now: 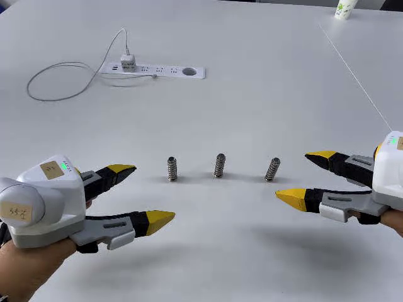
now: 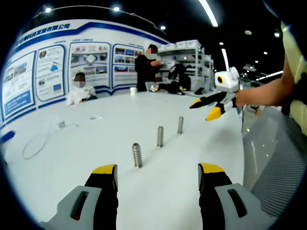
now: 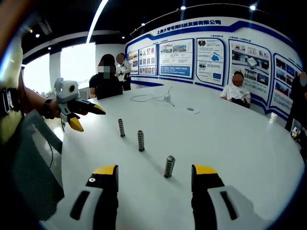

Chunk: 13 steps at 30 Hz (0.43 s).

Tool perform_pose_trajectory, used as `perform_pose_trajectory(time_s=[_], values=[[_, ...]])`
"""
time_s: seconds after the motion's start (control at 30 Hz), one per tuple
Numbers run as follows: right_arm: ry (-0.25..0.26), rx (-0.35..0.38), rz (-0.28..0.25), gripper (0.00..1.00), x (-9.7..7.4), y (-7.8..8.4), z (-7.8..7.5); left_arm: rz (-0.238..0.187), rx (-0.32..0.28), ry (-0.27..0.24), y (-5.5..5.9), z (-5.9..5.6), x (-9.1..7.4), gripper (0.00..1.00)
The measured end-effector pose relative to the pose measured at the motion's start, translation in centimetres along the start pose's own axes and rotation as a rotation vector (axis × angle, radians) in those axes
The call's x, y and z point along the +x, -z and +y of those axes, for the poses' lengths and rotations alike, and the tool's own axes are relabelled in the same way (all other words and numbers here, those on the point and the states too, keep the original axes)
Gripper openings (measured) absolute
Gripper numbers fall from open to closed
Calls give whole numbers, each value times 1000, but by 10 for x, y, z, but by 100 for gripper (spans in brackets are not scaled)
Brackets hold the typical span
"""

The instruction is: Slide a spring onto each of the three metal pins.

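Three metal pins stand upright in a row on the white table, each wrapped in a coil spring: the left spring [image 1: 172,168], the middle spring [image 1: 219,165] and the right spring [image 1: 272,169]. My left gripper [image 1: 148,194] hovers open to the left of the row, its yellow-tipped jaws wide apart and holding nothing. Over on the other side, my right gripper [image 1: 313,177] is likewise open and empty. The left gripper view has the row running away from the nearest spring [image 2: 137,155]. In the right gripper view the closest spring [image 3: 169,166] sits just ahead of the jaws.
A white power strip [image 1: 154,69] with a plugged charger and a looping cable [image 1: 53,78] lies at the far left of the table. A small bottle [image 1: 344,8] stands at the far right edge. Several people sit or stand beyond the table.
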State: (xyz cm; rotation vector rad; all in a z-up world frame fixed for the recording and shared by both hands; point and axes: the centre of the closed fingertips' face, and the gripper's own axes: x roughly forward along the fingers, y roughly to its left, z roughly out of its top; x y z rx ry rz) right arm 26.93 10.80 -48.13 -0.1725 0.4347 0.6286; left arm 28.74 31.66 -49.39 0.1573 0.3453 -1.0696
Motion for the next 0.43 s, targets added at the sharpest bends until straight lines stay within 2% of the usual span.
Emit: perform_pose_trajectory(time_s=[0.43], values=[[0,0,2,63,-1,0,1,0,1,2,-1,-2,0,69]])
